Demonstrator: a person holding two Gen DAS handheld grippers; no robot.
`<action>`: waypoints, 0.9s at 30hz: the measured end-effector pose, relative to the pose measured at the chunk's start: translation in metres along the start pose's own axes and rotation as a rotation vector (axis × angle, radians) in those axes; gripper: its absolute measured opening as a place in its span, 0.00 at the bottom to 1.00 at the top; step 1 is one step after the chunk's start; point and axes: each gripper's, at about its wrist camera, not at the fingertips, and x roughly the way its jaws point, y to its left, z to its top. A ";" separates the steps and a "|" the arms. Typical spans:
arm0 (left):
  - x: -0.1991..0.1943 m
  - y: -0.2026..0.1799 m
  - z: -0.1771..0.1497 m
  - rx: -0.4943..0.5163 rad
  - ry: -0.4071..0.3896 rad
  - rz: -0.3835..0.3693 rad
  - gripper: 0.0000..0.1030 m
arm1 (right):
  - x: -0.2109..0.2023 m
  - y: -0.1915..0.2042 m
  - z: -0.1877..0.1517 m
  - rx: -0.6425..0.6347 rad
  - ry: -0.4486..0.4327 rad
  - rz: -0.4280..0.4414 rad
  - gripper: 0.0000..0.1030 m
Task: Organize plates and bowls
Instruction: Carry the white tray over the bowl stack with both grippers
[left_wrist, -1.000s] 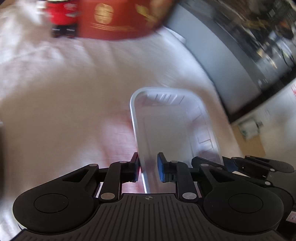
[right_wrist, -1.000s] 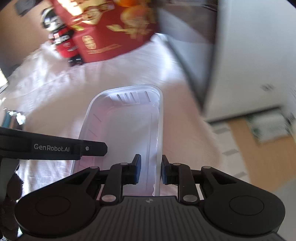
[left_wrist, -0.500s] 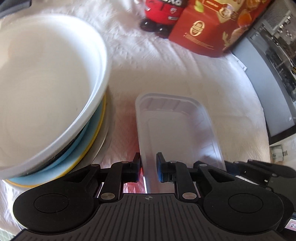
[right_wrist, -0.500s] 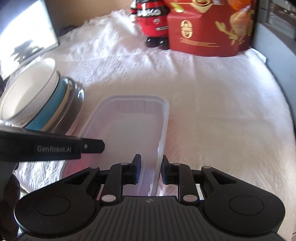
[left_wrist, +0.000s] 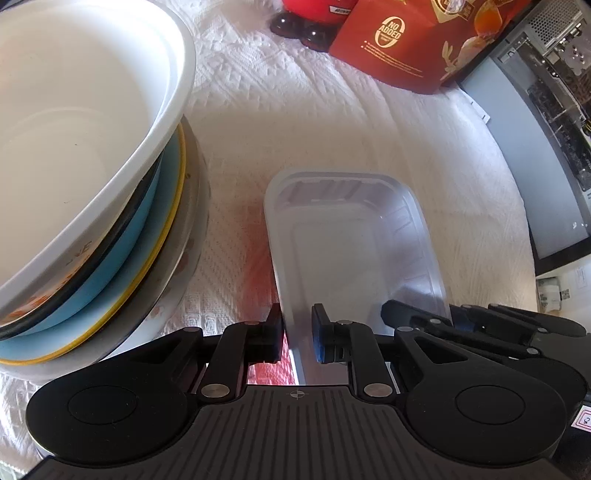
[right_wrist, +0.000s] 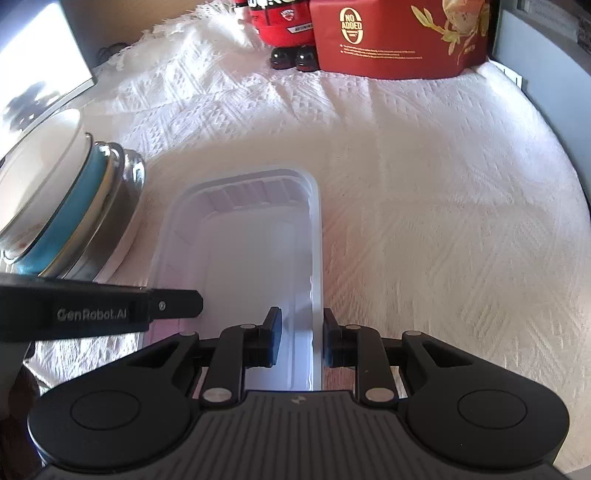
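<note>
Clear plastic tray lies ahead of both my tools on the white textured cloth over the counter, its long sides running away from me. My left tool straddles the tray's near left wall, one pad outside and one inside; its jaws have just been closing and are now narrow on that wall. My right tool is clenched on the near right wall the same way. Just left of my left tool, beside the tray, stands a stack of dishes: a white bowl tilted on top, a blue plate with a yellow rim under it, and a steel bowl at the bottom. Far ahead of the tools sit a red carton and a red figure with black feet.
</note>
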 end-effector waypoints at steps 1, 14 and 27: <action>0.000 -0.001 0.001 0.000 0.002 0.001 0.18 | 0.000 0.001 0.001 -0.001 -0.003 0.000 0.23; -0.066 -0.026 0.025 0.085 -0.112 -0.080 0.17 | -0.057 -0.002 0.020 0.025 -0.118 0.001 0.22; -0.179 0.021 0.060 0.088 -0.284 -0.084 0.20 | -0.130 0.070 0.079 -0.094 -0.317 0.097 0.22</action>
